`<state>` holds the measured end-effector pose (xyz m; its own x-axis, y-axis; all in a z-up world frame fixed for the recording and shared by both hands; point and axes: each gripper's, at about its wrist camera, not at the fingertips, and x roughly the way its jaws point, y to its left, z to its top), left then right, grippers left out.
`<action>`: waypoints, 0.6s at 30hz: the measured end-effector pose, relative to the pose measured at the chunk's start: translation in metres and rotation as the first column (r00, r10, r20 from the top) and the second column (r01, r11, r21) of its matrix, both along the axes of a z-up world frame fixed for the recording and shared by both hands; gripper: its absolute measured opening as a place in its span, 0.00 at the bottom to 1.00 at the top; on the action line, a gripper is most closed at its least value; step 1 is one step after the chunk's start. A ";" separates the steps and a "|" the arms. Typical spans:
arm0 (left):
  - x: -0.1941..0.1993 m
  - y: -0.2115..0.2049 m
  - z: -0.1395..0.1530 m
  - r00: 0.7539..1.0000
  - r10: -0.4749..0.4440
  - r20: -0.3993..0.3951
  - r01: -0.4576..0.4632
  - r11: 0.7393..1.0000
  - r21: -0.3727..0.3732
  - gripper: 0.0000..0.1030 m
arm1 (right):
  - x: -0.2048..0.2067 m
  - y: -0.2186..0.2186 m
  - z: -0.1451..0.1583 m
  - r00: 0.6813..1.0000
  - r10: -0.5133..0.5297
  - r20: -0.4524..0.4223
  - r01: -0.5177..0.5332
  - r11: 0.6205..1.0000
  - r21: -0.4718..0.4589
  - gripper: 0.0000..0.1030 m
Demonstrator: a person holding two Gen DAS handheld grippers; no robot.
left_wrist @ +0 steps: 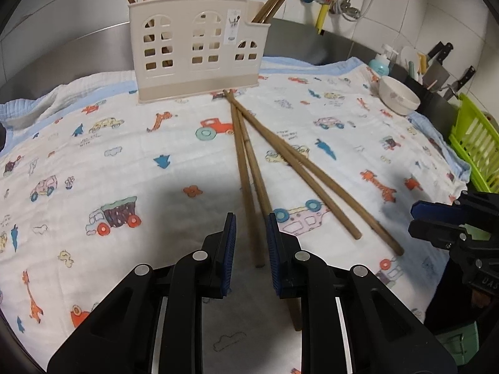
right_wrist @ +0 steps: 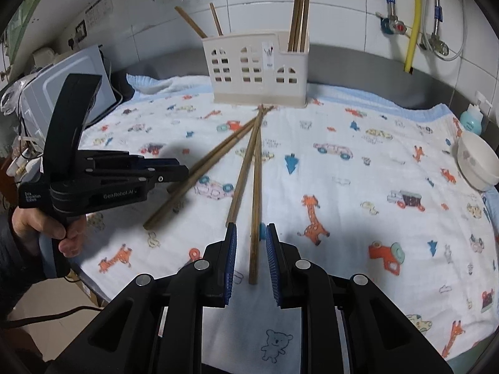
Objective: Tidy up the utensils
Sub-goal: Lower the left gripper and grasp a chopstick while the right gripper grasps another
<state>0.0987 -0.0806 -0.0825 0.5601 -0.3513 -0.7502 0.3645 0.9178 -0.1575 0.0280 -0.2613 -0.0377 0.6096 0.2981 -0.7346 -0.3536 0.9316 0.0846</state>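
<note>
Several brown wooden chopsticks [left_wrist: 249, 168] lie fanned on a printed cloth, their far tips near a beige utensil holder [left_wrist: 196, 46]. The holder stands upright at the back with more chopsticks in its end compartments. My left gripper [left_wrist: 251, 221] is open, its jaws on either side of the near ends of two chopsticks, above them. My right gripper [right_wrist: 251, 230] is open around the near end of one chopstick [right_wrist: 255, 205] on the cloth. The holder [right_wrist: 259, 68] and the left gripper [right_wrist: 174, 171] show in the right wrist view; the right gripper [left_wrist: 418, 221] shows at the left view's right edge.
A white bowl [left_wrist: 399, 96] sits at the cloth's far right corner, with a soap bottle [left_wrist: 380, 62], a knife block [left_wrist: 436, 74] and a green rack [left_wrist: 477, 143] beyond. A microwave [right_wrist: 68, 87] stands left. Pipes and valves [right_wrist: 411, 21] run along the tiled wall.
</note>
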 end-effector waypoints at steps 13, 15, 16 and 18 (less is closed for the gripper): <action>0.012 -0.001 -0.005 0.999 0.050 0.004 -0.050 0.997 0.060 0.15 | 0.007 0.000 -0.023 0.999 -0.008 -0.045 0.008 1.000 0.010 0.18; 0.013 -0.001 -0.005 0.999 0.051 0.003 -0.051 0.997 0.056 0.15 | 0.008 0.001 -0.027 0.999 -0.007 -0.052 0.008 1.000 0.005 0.15; 0.012 -0.002 -0.005 0.999 0.047 0.004 -0.047 0.997 0.056 0.15 | 0.009 0.002 -0.028 0.998 -0.006 -0.055 0.007 1.000 0.005 0.15; 0.010 -0.004 -0.005 0.999 0.040 0.009 -0.041 0.997 0.060 0.15 | 0.010 0.002 -0.030 0.998 -0.010 -0.057 0.010 1.000 0.003 0.14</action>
